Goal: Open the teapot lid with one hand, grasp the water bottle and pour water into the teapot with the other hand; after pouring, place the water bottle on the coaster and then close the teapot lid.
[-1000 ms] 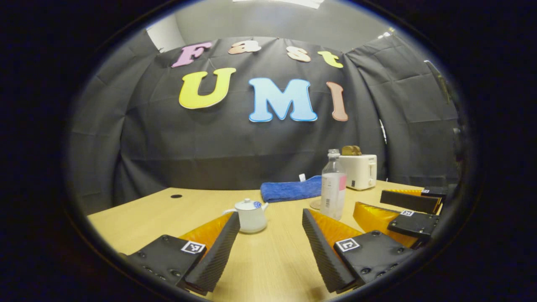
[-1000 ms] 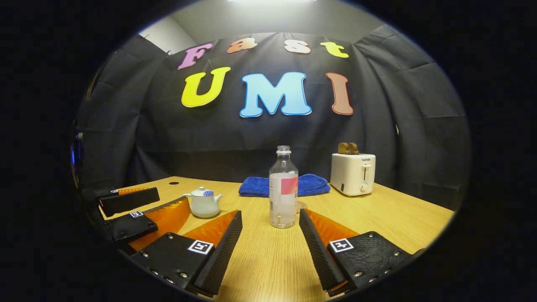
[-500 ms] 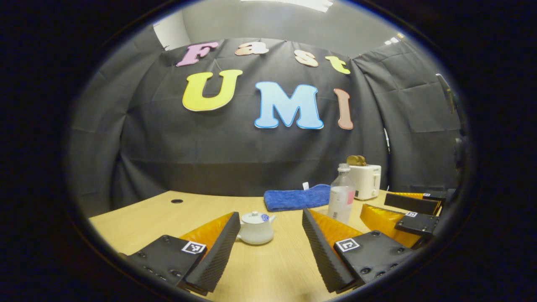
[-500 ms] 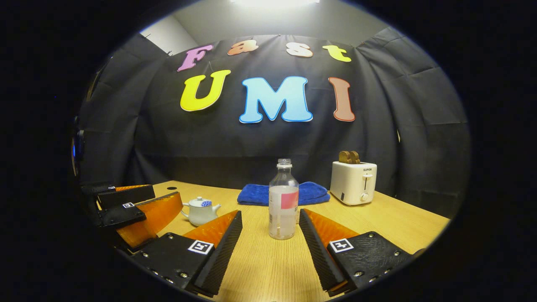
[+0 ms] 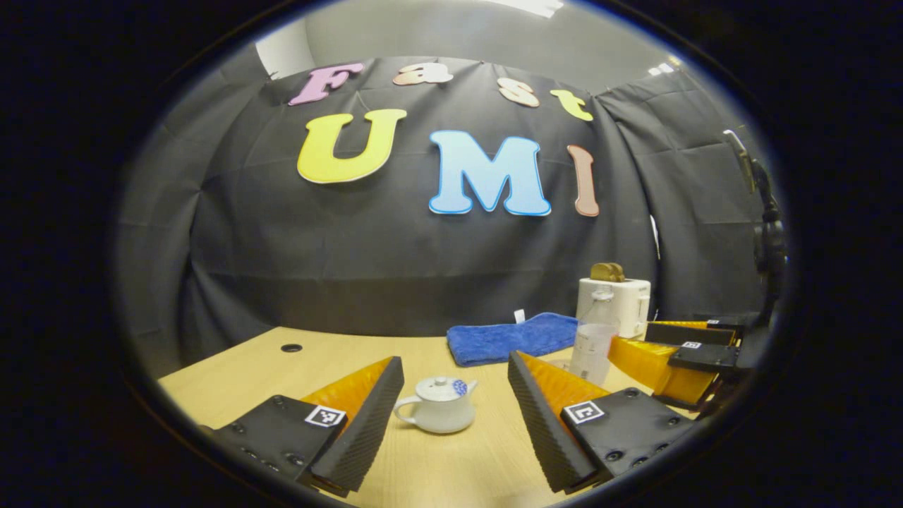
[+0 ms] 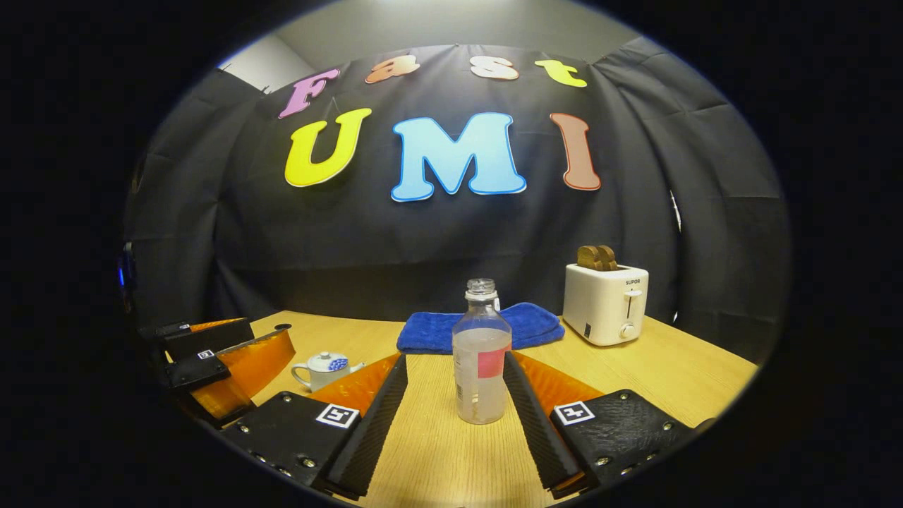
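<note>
Between right tongs [image 6: 455,377]: water bottle [image 6: 482,353].

Open lane of bare surface [image 6: 451,458] between the spread fingers of the right gripper [image 6: 455,367], blocked ahead by the upright water bottle [image 6: 482,356]. Same for the left gripper [image 5: 455,370]: clear gap up to the teapot [image 5: 437,406]. Behind, crowded by blue towel [image 6: 480,328] and toaster [image 6: 605,303].
</note>
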Demonstrator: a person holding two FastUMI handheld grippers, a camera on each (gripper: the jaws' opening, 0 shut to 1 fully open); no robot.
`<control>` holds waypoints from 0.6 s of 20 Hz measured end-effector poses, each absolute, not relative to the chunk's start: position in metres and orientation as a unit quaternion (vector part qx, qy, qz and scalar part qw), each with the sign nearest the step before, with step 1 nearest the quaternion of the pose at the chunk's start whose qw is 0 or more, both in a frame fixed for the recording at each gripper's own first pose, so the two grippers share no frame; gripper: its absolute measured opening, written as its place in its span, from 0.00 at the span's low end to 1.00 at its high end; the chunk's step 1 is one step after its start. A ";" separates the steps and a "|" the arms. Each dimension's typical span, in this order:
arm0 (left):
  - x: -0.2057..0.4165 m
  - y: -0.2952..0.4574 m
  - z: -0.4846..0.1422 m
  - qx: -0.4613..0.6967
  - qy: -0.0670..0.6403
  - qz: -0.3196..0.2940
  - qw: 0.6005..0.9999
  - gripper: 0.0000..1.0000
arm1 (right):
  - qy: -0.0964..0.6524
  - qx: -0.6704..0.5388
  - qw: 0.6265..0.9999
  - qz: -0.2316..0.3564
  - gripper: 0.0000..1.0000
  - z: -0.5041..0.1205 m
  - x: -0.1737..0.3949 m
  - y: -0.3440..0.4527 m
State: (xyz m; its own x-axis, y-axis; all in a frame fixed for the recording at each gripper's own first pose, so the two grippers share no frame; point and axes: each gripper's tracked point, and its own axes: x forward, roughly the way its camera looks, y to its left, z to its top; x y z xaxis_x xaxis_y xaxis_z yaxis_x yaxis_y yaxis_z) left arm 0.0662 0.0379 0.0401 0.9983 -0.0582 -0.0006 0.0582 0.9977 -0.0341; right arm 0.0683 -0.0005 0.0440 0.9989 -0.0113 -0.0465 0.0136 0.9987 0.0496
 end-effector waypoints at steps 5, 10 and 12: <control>0.089 0.040 0.034 -0.014 0.007 -0.038 0.999 0.99 | 0.032 0.031 0.998 -0.035 0.85 0.044 0.086 -0.013; 0.115 0.038 0.029 -0.007 0.011 -0.050 0.999 0.99 | 0.038 0.041 0.997 -0.053 0.85 0.046 0.100 -0.025; 0.125 0.036 0.023 -0.014 0.017 -0.057 0.998 0.99 | 0.043 0.041 0.997 -0.058 0.85 0.046 0.108 -0.028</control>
